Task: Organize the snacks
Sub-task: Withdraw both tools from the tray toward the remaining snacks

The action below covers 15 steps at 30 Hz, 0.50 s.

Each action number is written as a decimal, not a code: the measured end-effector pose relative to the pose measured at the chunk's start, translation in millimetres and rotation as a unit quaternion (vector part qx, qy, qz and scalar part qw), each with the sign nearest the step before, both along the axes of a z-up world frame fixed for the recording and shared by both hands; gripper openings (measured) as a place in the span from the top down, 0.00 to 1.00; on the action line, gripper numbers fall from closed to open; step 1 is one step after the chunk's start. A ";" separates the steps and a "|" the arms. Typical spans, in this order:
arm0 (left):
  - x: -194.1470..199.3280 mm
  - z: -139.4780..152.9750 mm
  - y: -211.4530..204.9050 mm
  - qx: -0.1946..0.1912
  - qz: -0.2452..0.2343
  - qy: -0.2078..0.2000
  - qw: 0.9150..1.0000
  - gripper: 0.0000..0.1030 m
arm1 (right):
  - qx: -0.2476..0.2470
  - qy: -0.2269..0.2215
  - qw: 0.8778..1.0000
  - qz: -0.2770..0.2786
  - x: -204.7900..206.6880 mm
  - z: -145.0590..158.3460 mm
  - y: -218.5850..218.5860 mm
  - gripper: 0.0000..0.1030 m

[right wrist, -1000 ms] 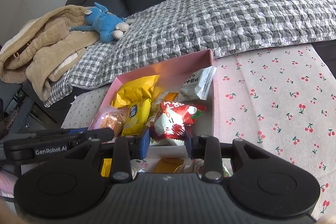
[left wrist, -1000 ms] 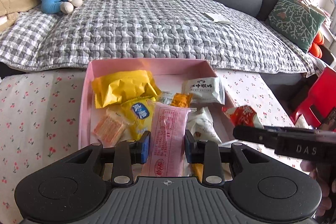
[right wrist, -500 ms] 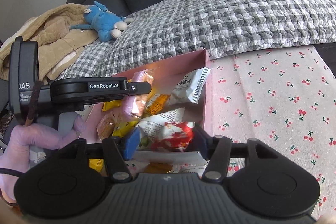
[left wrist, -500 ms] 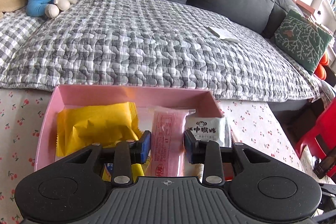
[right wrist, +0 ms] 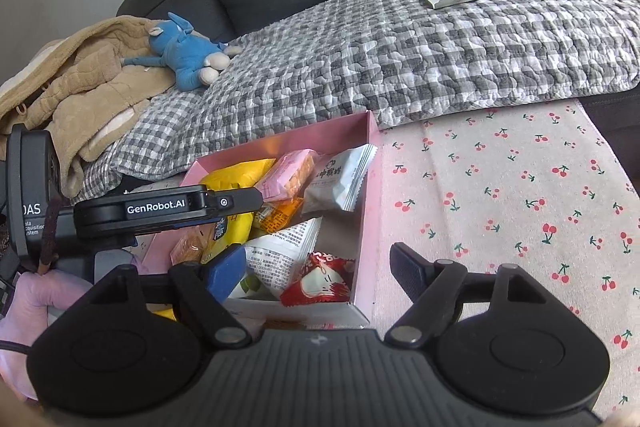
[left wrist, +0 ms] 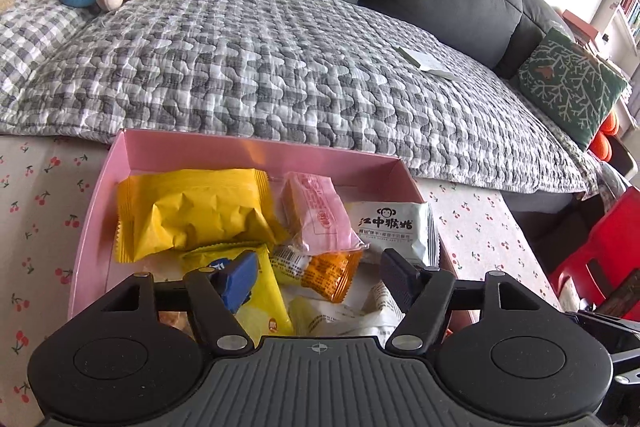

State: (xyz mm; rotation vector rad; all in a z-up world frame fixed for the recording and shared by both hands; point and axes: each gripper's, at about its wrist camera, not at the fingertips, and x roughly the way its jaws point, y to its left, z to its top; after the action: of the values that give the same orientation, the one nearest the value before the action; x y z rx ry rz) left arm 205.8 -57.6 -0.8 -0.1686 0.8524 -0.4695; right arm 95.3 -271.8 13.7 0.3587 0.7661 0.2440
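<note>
Cherry-print desk (right wrist: 500, 195), pink box (left wrist: 256, 153) of snacks, grey sofa behind.
Left claw (left wrist: 318, 273) spread wide, empty; right claw (right wrist: 316, 269) likewise, above red packet (right wrist: 320, 281).

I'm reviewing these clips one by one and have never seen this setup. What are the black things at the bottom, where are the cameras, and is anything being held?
No robot here: a person holds a hand tool in each hand, each ending in a two-finger claw with a wide-angle camera looking along the fingers. One picture is from the left claw, the other from the right claw. Both claws are open and hold nothing. On a cherry-print cloth sits a pink box of snacks: a big yellow pack, a pink pack, a white pack, a red and white pack. The black bar at the left of the right picture is the left tool.
</note>
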 end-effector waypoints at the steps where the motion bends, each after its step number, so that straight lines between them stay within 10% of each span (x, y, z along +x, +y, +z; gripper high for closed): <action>1: -3.6 0.9 3.4 0.002 0.000 -0.001 1.000 0.32 | -0.001 -0.001 1.000 0.002 -1.1 1.0 1.6 0.24; 15: -62.0 19.3 56.4 0.033 -0.004 -0.024 0.999 0.15 | -0.032 -0.007 0.999 0.020 -24.1 9.0 10.3 0.15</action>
State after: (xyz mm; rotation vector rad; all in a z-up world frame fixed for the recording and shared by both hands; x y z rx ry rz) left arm 143.8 -1.2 18.5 -0.0940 0.8205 -0.4505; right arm 71.1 -261.4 22.7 0.2803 0.7668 0.2584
